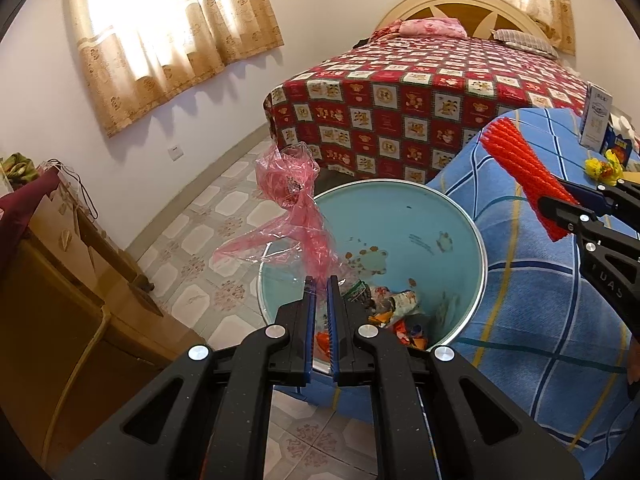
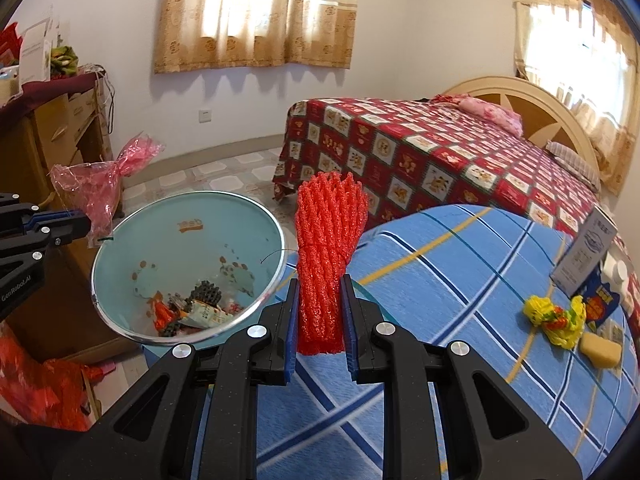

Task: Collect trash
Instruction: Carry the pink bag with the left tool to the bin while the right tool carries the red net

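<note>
My left gripper (image 1: 321, 280) is shut on a crumpled pink plastic wrap (image 1: 298, 192) and holds it above the near rim of a light blue bin (image 1: 476, 232). Wrappers (image 1: 396, 308) lie on the bin's bottom. In the right wrist view the same pink plastic wrap (image 2: 96, 184) hangs over the light blue bin (image 2: 280, 232) at its left edge. My right gripper (image 2: 322, 280) is shut on a red foam net sleeve (image 2: 326, 240), held upright over the blue checked cloth (image 2: 460, 280) just right of the bin. From the left wrist view that red foam net sleeve (image 1: 524, 176) sticks up at the right.
On the blue checked cloth lie a yellow wrapper (image 2: 556, 316), a yellow sponge (image 2: 600, 350), a white carton (image 2: 584, 256) and a blue box (image 2: 600, 300). A bed with a red patterned cover (image 2: 420, 160) stands behind. A wooden cabinet (image 1: 60, 280) stands to the left, red bags (image 2: 40, 384) beside it.
</note>
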{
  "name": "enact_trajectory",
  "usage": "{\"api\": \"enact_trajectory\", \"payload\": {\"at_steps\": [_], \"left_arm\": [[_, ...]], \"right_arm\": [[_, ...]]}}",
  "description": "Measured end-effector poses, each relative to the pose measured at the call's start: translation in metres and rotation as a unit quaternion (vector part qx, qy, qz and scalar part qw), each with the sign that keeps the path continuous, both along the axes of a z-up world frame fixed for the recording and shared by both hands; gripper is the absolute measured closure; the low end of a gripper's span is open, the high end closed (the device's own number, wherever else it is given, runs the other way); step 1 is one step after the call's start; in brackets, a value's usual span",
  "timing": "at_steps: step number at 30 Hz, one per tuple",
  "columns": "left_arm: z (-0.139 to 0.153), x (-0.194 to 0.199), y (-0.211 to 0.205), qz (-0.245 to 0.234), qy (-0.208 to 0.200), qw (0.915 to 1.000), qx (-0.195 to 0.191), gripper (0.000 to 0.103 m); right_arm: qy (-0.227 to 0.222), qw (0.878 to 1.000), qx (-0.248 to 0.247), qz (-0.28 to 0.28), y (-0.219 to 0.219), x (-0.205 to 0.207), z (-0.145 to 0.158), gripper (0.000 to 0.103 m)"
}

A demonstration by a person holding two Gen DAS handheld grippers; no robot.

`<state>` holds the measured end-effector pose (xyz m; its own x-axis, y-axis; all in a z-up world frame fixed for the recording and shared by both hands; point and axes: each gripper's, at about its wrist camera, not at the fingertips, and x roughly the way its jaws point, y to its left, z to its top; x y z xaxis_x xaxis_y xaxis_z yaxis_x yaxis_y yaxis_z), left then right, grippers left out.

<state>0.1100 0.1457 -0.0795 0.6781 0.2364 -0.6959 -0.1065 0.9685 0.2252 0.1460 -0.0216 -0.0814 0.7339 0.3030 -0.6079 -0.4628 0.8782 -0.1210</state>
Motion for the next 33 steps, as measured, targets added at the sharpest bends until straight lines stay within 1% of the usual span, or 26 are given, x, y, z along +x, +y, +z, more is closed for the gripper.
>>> {"api": "enact_trajectory", "payload": {"at_steps": [17, 33], "left_arm": [[0.0, -0.001, 0.013, 0.014, -0.002, 0.9999, -0.004, 0.097], [-0.003, 0.0, 0.017, 0.015, 0.001, 0.9999, -0.007, 0.097]], "right_arm": [[-0.001, 0.999, -0.01, 0.03, 0.031, 0.0, 0.001, 0.083], [0.001, 0.999, -0.015, 0.048, 0.041, -0.002, 0.0, 0.083]]}}
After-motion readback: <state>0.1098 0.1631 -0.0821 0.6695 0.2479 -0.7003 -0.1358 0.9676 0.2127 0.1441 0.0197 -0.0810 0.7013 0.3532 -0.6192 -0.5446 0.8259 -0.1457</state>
